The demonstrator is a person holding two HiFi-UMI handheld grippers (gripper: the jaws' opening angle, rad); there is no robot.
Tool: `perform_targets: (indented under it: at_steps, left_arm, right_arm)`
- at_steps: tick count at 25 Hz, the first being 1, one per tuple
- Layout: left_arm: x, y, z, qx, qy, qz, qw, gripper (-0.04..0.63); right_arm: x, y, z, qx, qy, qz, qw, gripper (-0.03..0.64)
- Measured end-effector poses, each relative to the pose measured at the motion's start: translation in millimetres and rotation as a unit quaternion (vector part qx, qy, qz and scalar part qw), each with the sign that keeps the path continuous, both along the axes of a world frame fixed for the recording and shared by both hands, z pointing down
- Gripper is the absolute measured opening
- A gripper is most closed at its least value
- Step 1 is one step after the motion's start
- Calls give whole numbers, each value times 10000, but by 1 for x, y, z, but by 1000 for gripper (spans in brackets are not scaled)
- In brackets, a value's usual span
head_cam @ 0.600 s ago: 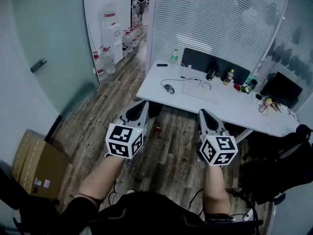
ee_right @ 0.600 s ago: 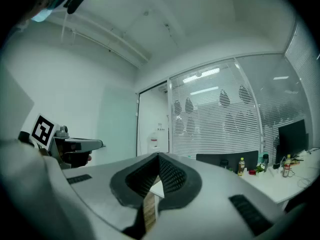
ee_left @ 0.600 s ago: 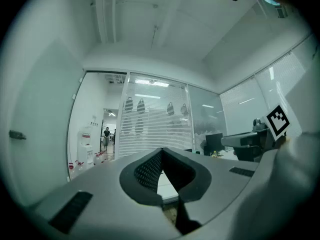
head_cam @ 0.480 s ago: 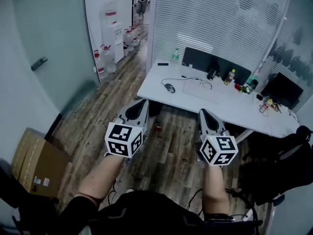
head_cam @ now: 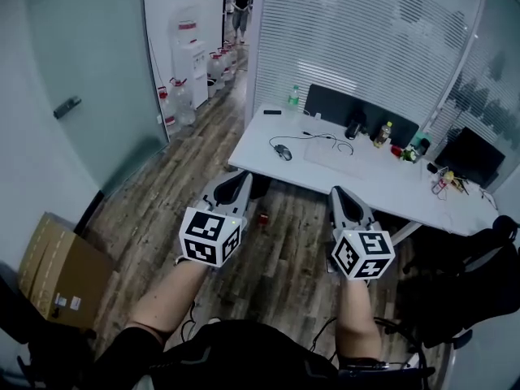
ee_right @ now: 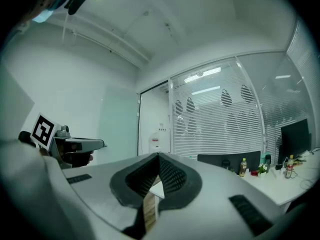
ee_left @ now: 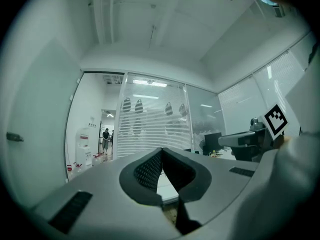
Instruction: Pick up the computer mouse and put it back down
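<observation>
A dark computer mouse (head_cam: 282, 153) with a thin cable lies on the white desk (head_cam: 382, 187), left of a pale keyboard (head_cam: 335, 158). My left gripper (head_cam: 241, 179) is held level above the wooden floor, short of the desk's near edge, jaws shut and empty. My right gripper (head_cam: 336, 192) is beside it, also level, shut and empty. In the left gripper view the closed jaws (ee_left: 162, 151) point at the desk and slatted glass wall. In the right gripper view the closed jaws (ee_right: 158, 157) point the same way.
On the desk stand a dark monitor (head_cam: 359, 110), a green bottle (head_cam: 293, 97), another bottle (head_cam: 380, 134) and clutter at the right. A black chair (head_cam: 467, 279) stands at the right, a cardboard box (head_cam: 58, 270) at the left. Water jugs (head_cam: 175, 97) line the corridor, where a person (head_cam: 241, 6) stands.
The view has shifted slightly; the desk sits a little further right and lower in the picture. Both grippers stay shut, nearly in place.
</observation>
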State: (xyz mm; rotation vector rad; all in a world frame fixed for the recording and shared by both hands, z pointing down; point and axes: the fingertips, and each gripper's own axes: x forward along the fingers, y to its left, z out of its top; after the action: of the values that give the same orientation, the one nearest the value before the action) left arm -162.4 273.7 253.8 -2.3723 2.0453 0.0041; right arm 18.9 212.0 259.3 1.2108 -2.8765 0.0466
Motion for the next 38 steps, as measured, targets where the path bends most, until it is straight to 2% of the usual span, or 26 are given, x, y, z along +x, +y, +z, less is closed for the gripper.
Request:
perform_targets:
  at_steps: [23, 24, 26, 27, 29, 32, 38]
  left_arm:
    - [22, -2, 6, -15, -202, -23, 9998, 34]
    - [23, -1, 6, -10, -198, 20, 9998, 47]
    - [29, -1, 6, -4, -169, 141, 9998, 173]
    - [32, -1, 7, -2, -158, 177, 9997, 214]
    - [38, -2, 8, -14, -185, 196, 9996, 263]
    - [46, -6, 11, -61, -222, 195, 9995, 297]
    - [62, -15, 15, -68, -208, 55, 9997, 305]
  right_arm:
    - [8, -2, 0, 61, -42, -204, 9998, 4]
    - [8, -2, 0, 64, -41, -215, 9997, 29]
    - [10, -2, 0, 74, -42, -249, 9997, 97]
    - [11, -3, 0, 80, -51, -261, 9996, 146]
    - [17, -5, 0, 82, -74, -266, 9996, 184]
    - [26, -8, 1, 78, -67, -280, 9996, 227]
    - [47, -19, 6, 44, -98, -342, 9994, 273]
